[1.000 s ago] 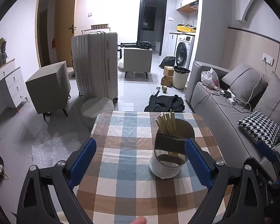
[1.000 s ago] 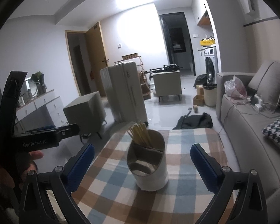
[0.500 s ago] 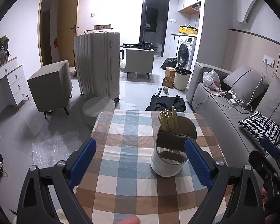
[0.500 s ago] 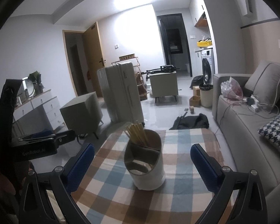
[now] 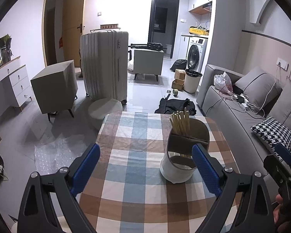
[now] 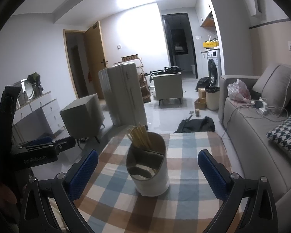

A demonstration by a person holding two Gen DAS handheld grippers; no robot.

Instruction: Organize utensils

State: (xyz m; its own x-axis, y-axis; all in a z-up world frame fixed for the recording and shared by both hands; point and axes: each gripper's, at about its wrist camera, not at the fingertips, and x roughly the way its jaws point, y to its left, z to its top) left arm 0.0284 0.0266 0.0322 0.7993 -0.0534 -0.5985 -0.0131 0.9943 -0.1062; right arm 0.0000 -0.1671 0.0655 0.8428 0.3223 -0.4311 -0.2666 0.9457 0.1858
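The left gripper (image 5: 145, 167), with its blue-padded black fingers (image 5: 86, 163) spread wide, holds nothing and hovers over the near part of the checked blue, brown and white tablecloth (image 5: 137, 147). The right gripper (image 6: 147, 167) is likewise spread wide and empty, its blue pads (image 6: 211, 170) standing either side of the holder in its view, well clear of it.

Between and beyond the fingers stands one white oval utensil holder with grey inner dividers (image 6: 148, 172), upright on the cloth towards the sofa side. A bundle of pale wooden chopsticks (image 5: 179, 123) leans in its rear compartment; roughly seven or eight sticks show, though they overlap too much for a sure count. The front compartment looks empty, as far as the wrist views reach.

No loose utensil lies on the cloth in either view, so the sorting appears finished or very nearly so; nothing seems left to gather.

Beyond the table are one grey sofa (image 5: 240, 116) and one tall ribbed pale suitcase (image 5: 104, 66).
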